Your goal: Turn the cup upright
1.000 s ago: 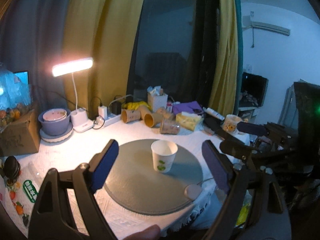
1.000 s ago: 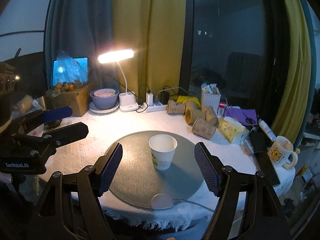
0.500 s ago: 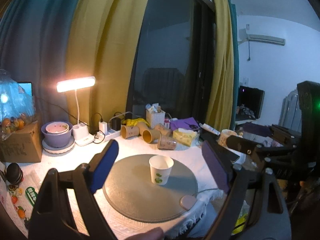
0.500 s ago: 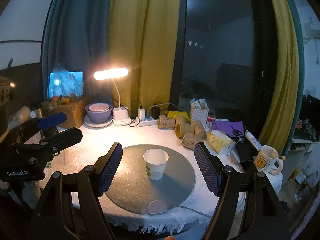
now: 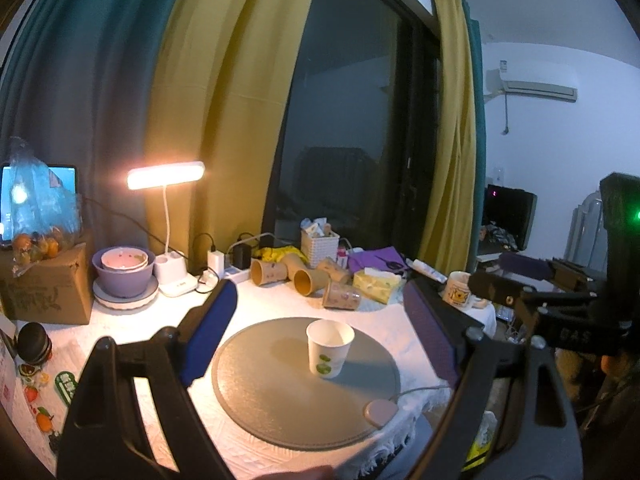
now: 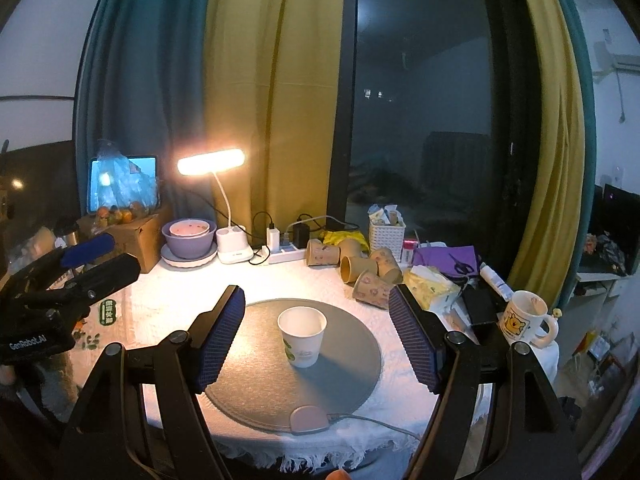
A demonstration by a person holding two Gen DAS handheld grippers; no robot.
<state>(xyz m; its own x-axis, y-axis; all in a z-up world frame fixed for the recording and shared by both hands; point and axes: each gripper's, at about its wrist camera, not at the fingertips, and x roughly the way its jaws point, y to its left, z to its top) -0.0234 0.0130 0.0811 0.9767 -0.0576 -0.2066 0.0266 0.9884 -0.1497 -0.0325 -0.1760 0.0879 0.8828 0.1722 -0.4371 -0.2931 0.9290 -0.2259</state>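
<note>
Cup point(image 5: 330, 347) upright, mouth up, on the grey mat point(image 5: 280, 400), a bit right of the mat's centre in the left view. Nothing touching it. Green print faces the cameras.

Change over the last second: both grippers have pulled back and risen. Cup and mat look smaller and sit lower in both views than a second ago, and more of the curtains and window shows above. Cup itself hasn't shifted on the mat and hasn't tipped.

Left gripper point(image 5: 316, 336): fingers wide, nothing held, cup framed between them but well ahead. Right gripper point(image 6: 316, 336): same, fingers wide apart, empty, cup well ahead in the gap. Each gripper also shows at the edge of the other's view, off to the side of the surface point(image 6: 168, 300) and clear of the mat.

My read: flip is done, this is the retreat after release. Cup stands on its own with no lean that I can see, so nothing is left except clearing out.

Only risk I see is the cup being light paper, so a bump on the surface or a snag on the cable point(image 6: 376, 424) from the pink puck point(image 6: 308, 419) at the mat's near edge could knock it over. Brown cups point(image 6: 356, 268) lying on their sides at the back are well apart from it.
</note>
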